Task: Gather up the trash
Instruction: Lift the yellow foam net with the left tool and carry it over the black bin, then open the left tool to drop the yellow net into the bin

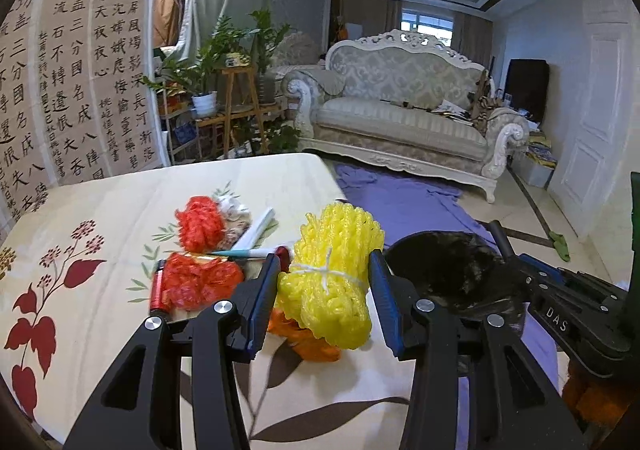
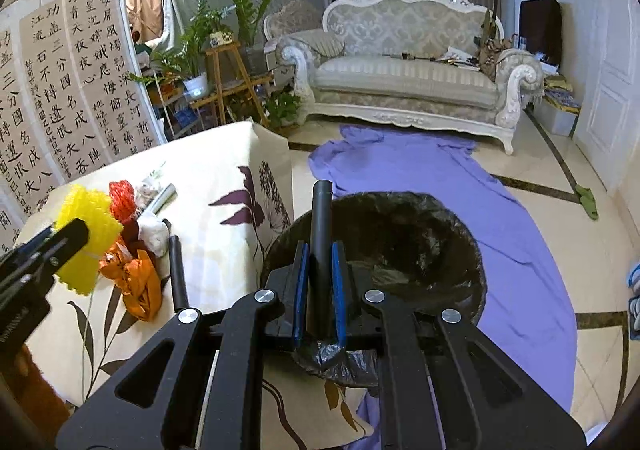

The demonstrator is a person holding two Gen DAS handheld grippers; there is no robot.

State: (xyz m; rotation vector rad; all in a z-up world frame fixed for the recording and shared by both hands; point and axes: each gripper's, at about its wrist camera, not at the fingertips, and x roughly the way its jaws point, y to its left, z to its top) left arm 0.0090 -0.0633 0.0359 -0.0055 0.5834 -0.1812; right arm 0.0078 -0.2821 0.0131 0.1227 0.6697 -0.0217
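My left gripper (image 1: 324,270) is open, its blue-padded fingers on either side of a yellow foam net bundle (image 1: 328,282) tied with white string; I cannot tell if they touch it. The bundle also shows in the right wrist view (image 2: 86,234). Beneath it lies orange wrapping (image 1: 308,342). Red foam net (image 1: 200,224), red plastic (image 1: 198,284), a white tube (image 1: 258,228) and a red battery (image 1: 157,290) lie on the floral table (image 1: 100,210). My right gripper (image 2: 320,250) is shut on the black handle (image 2: 322,234) of a bin lined with a black bag (image 2: 400,250), held at the table's edge.
A purple cloth (image 2: 460,210) is spread on the tiled floor before an ornate sofa (image 2: 404,66). Potted plants on wooden stands (image 1: 236,90) stand behind the table, next to a calligraphy screen (image 1: 72,70). A black tube (image 2: 178,270) lies on the table.
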